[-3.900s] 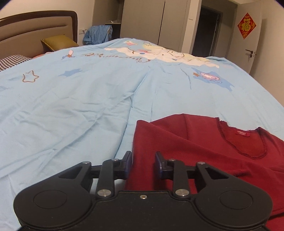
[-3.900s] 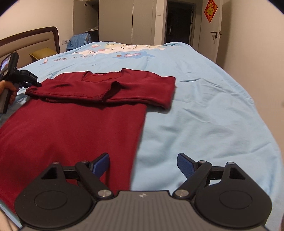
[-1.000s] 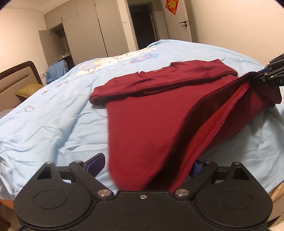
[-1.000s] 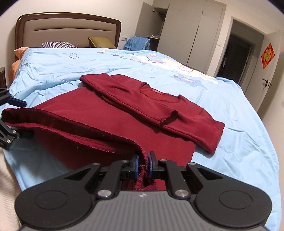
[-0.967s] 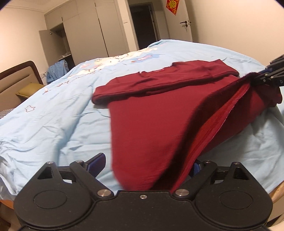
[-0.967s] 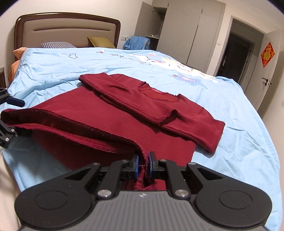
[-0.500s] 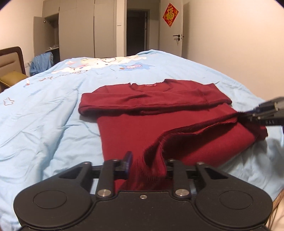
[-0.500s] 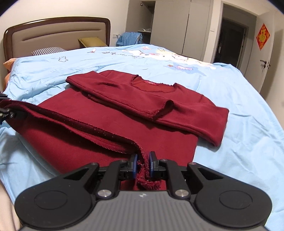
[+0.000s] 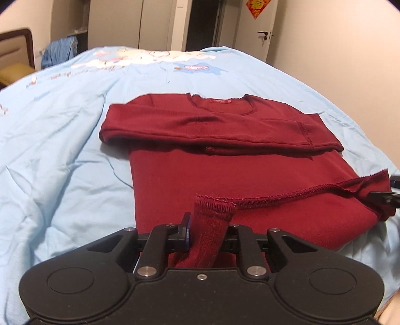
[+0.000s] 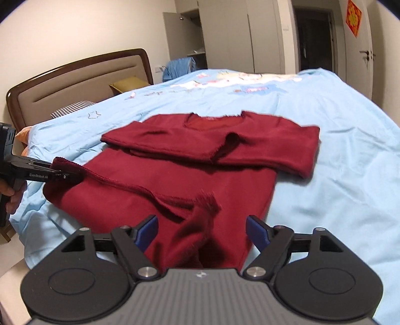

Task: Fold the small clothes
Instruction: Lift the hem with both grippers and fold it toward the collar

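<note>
A soft, dark red knit sweater [image 9: 225, 160] lies flat on the wrinkled light blue bedsheet [image 9: 62, 150], sleeves folded across the chest, its stitched hem raised. The left gripper [image 9: 207, 231] pinches the hem's left corner tight between its fingers. The right gripper [image 10: 202, 231], clamped on the other corner half a second ago, now stands wide apart, blurred cloth slipping between its blue pads [image 10: 147, 228]

Left view: we look low from the bed's [image 9: 62, 140] foot edge, along the left gripper [image 9: 207, 232], toward the wardrobe [image 9: 155, 22].
Right view: we look similarly over the right gripper [image 10: 202, 232], angled toward the headboard [image 10: 75, 77].
Shared: red sweater [image 9: 225, 155] [image 10: 200, 160], close.
</note>
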Tool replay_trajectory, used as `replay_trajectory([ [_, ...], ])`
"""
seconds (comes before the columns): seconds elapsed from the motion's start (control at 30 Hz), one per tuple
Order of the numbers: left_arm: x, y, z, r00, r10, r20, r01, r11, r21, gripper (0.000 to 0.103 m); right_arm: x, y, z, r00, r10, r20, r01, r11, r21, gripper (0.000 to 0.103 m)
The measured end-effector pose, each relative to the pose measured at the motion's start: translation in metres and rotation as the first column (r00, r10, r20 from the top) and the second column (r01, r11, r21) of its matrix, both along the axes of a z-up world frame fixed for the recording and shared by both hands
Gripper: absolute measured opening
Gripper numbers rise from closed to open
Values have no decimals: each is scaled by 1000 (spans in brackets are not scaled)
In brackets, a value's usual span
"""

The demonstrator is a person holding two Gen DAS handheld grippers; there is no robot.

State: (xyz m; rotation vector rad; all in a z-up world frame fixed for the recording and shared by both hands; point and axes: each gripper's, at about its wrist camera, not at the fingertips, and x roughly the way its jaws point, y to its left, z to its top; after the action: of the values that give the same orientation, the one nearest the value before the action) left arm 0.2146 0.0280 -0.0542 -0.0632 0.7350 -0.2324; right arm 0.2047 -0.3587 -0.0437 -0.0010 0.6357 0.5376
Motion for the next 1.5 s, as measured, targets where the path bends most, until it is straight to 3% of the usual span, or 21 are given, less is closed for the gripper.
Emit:
replay_trajectory([
  [0.03, 0, 2, -1, 1000, 1, -6, -1, 1000, -13, 19, 1, 0, -2, 1000, -11, -8, 12, 1000, 7, 67],
  [0.07, 1, 5, -1, 1000, 2, -9, -2, 1000, -23, 20, 3, 0, -5, 1000, -21, -13, 21, 1000, 14, 50],
  [0.17, 0, 11, -2, 1000, 4, -15, -5, 999, -42, 24, 8, 1, -9, 999, -45, -12, 45, 999, 23, 21],
  [0.3, -1, 18, 0, 1000, 22, -23, -23, 997, -74, 27, 16, 5, -11, 997, -77, -3, 77, 997, 17, 11],
  [0.77, -21, 15, 21, 999, 20, 49, -17, 998, -67, 20, -2, 7, 5, 993, -107, 53, 104, 994, 45, 7],
  [1.03, -47, 13, 40, 988, 63, 142, -50, 995, -90, 8, -28, 0, 28, 983, -147, 113, 134, 984, 115, 7],
  [1.17, -66, 16, 65, 963, 108, 247, -79, 989, -125, 6, -42, -8, 50, 970, -175, 170, 141, 971, 194, 7],
  [1.33, -90, 15, 101, 914, 128, 385, -81, 987, -137, 5, -60, -19, 83, 946, -187, 265, 106, 950, 293, 7],
  [1.5, -112, 15, 125, 883, 118, 454, -58, 988, -144, 5, -73, -26, 104, 933, -184, 310, 70, 935, 347, 7],
])
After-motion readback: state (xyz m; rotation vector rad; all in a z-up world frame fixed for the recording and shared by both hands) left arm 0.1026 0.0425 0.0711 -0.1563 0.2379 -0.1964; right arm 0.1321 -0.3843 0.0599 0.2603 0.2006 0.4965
